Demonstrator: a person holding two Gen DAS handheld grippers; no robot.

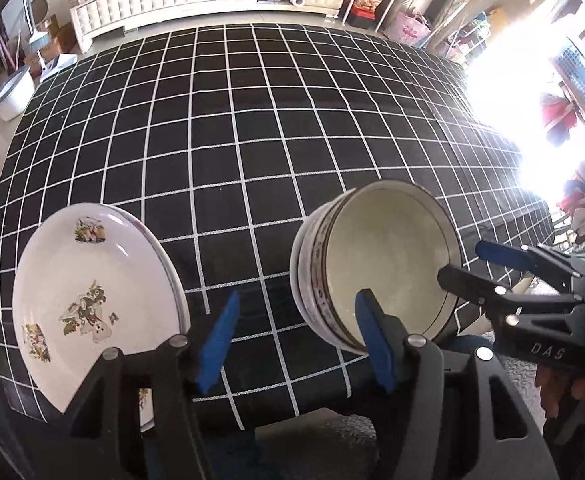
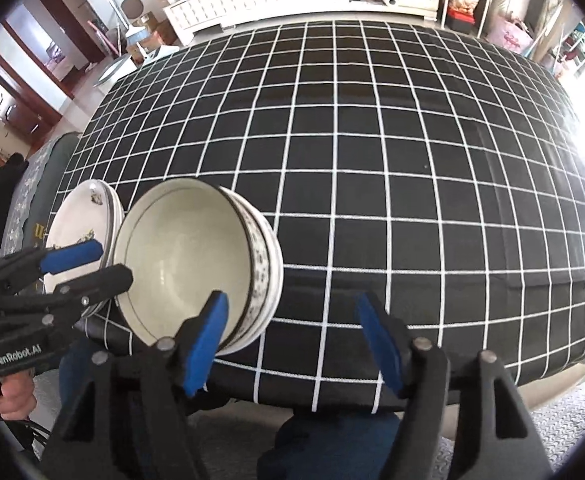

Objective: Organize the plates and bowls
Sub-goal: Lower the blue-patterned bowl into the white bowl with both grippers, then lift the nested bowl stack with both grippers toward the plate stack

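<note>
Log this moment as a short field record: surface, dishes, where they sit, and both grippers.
surface: black grid tablecloth
plates: stack of white floral plates, near edge, left side
bowls: nested stack of bowls, near edge, right of the plates
left gripper: open, holding nothing, between plates and bowls
right gripper: open, holding nothing, just right of the bowls
contact: cannot tell whether any fingers touch a dish

"DAS" and "GenRobot.AI" on hand-held grippers (image 1: 548, 350) (image 2: 12, 358)

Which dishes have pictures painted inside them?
The white plates on the left, with cartoon pictures inside. The stacked bowls are plain cream inside, patterned only outside.
</note>
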